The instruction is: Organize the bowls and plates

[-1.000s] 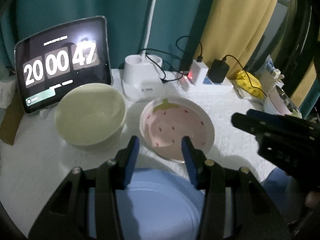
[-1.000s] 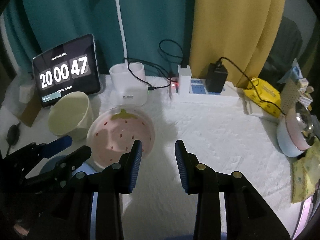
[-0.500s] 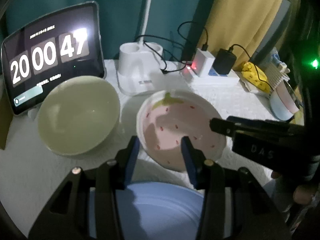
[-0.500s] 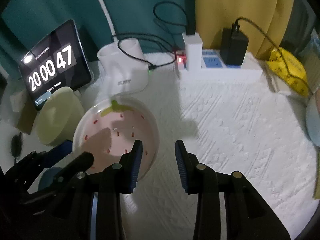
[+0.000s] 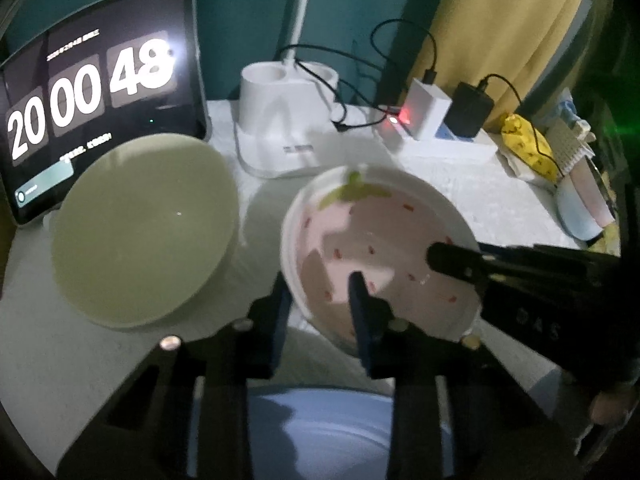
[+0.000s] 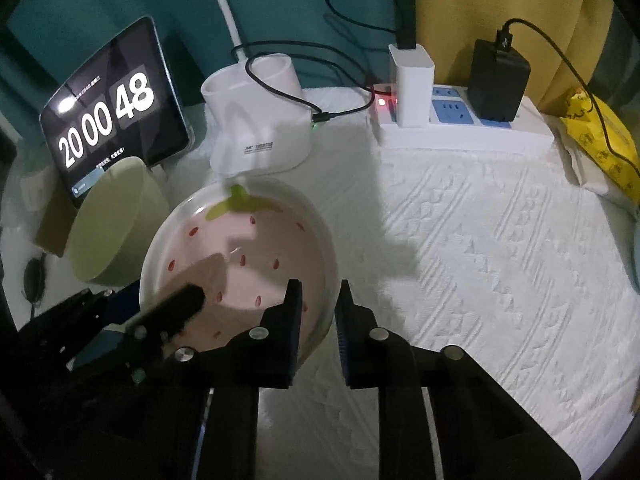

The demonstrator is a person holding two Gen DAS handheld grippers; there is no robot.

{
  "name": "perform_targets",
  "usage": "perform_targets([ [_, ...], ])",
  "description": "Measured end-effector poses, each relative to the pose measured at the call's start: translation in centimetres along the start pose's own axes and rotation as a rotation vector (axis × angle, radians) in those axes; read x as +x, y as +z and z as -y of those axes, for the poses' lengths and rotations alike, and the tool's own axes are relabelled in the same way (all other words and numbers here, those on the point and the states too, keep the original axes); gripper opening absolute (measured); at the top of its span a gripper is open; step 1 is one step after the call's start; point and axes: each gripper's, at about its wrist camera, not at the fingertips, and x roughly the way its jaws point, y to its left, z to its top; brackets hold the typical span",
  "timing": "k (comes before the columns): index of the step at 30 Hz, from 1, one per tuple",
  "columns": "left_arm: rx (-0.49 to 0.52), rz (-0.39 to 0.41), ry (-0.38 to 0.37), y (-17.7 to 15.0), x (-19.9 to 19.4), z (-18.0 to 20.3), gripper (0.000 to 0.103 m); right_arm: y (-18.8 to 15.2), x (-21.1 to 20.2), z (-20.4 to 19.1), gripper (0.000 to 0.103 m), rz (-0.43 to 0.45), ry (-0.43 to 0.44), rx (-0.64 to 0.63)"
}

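Surroundings: a tablet clock (image 5: 96, 92) is propped at the back left of a table covered by a white textured cloth (image 6: 480, 240). A white lamp base (image 6: 260, 116), a power strip (image 6: 460, 128) with chargers plugged in, and a yellow packet (image 6: 600, 140) are lined along the back.
Obstructions: the green bowl (image 5: 144, 228) is seen just left of the strawberry plate (image 5: 380, 248), close beside it. A blue plate (image 5: 320, 432) lies nearest, partly hidden under the left tool.
Containers: the green bowl, the strawberry plate and the blue plate are all seen empty.
Strawberry plate: placed mid-table, in front of the lamp base, gripped from both sides.
Left gripper (image 5: 320, 300): its jaws have just been closing and are clamped over the plate's near-left rim.
Right gripper (image 6: 318, 312): its jaws have just been closing and are clenched on the plate's right rim.
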Motion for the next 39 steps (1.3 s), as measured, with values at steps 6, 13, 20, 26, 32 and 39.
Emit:
perform_targets([
  [6, -0.001, 0.008, 0.009, -0.2, -0.1, -0.1, 0.022, -0.3, -0.8, 0.1, 0.012, 0.035, 0.001, -0.004],
  [13, 0.010, 0.054, 0.016, -0.5, -1.7, 0.6, 0.021, -0.8, -2.4, 0.4, 0.011, 0.078, 0.011, 0.007],
  [20, 0.018, 0.104, 0.013, -0.7, -4.2, 1.3, 0.021, -1.3, -5.8, -0.2, 0.011, 0.150, 0.011, -0.009],
  [26, 0.027, 0.143, -0.002, -1.2, -6.6, 2.3, 0.021, -2.1, -8.7, -0.4, 0.011, 0.196, 0.003, -0.018],
  [32, 0.041, 0.171, -0.018, -1.8, -8.9, 3.5, 0.021, -3.3, -11.3, -0.2, 0.011, 0.228, -0.001, -0.014],
  [39, 0.062, 0.207, -0.039, -2.9, -11.6, 5.3, 0.021, -5.2, -14.7, 0.3, 0.011, 0.271, -0.010, -0.009],
])
